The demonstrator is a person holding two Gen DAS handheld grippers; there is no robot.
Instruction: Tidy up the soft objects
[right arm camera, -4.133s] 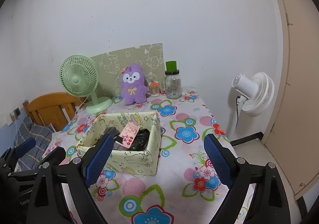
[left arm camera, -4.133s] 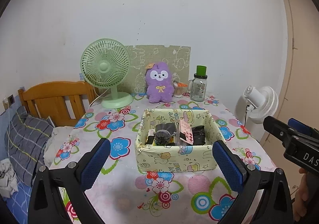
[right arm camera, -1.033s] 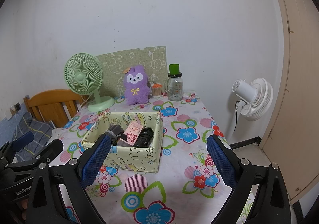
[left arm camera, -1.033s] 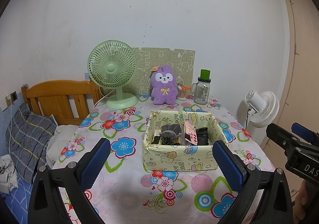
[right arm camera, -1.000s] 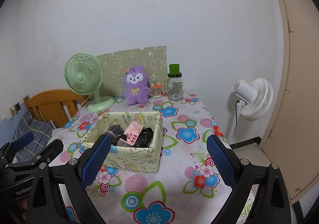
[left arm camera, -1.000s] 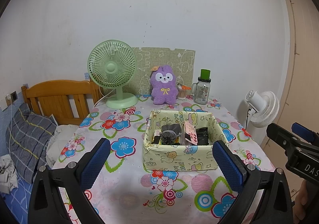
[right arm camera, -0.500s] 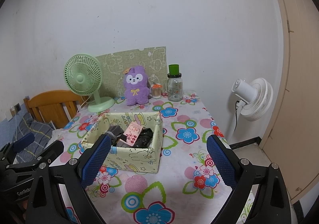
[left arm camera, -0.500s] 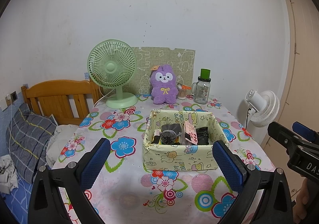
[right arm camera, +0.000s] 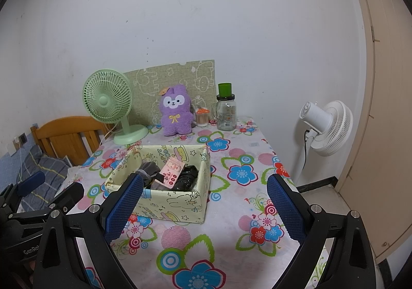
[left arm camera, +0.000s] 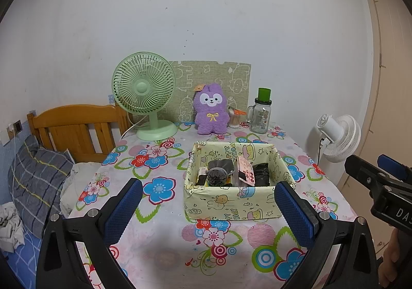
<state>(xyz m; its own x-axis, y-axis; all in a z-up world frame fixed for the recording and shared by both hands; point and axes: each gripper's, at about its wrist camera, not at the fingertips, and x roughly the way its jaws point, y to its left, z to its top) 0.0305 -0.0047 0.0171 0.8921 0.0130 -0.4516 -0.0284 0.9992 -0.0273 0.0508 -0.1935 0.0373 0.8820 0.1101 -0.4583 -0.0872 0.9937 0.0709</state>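
Both wrist views face the table (left arm camera: 159,242) from its near edge, perhaps level.

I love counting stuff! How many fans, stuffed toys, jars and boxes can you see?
Fans: 2, the green fan and the white fan
Stuffed toys: 1, the purple plush
Jars: 1, the glass jar
Boxes: 1, the patterned box
Total: 5

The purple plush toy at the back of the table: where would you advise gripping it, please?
Probably across the purple plush toy at its narrower upper body, coming from the front over the box. It stands upright facing forward, with a green fan and jar flanking it.
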